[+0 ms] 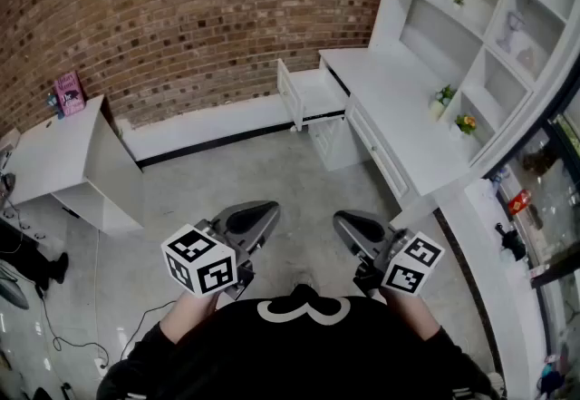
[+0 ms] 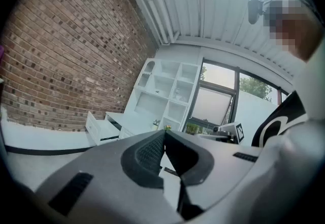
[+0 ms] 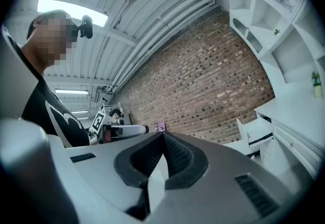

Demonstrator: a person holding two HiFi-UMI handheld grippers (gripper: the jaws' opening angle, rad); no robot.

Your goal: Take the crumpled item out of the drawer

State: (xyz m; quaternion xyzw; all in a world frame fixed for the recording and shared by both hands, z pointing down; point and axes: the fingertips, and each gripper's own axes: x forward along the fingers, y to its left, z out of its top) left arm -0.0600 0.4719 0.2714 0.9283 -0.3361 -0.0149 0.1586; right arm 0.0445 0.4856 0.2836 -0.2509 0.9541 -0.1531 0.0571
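The white drawer [image 1: 309,95] stands pulled out from the left end of the desk [image 1: 399,103], far ahead of me. No crumpled item shows in it from here. Both grippers are held close to my body, well short of the drawer. My left gripper [image 1: 265,213] has its jaws shut with nothing between them; in the left gripper view its tip [image 2: 164,132] points past the drawer [image 2: 99,127]. My right gripper [image 1: 343,222] is shut and empty too, and its tip [image 3: 162,134] aims at the brick wall, with the drawer [image 3: 254,130] off to the right.
A white shelf unit [image 1: 471,17] with small plants and ornaments rises behind the desk. A low white cabinet [image 1: 68,158] with a pink item on top stands at the left by the brick wall. Cables lie on the grey floor [image 1: 227,180] at lower left.
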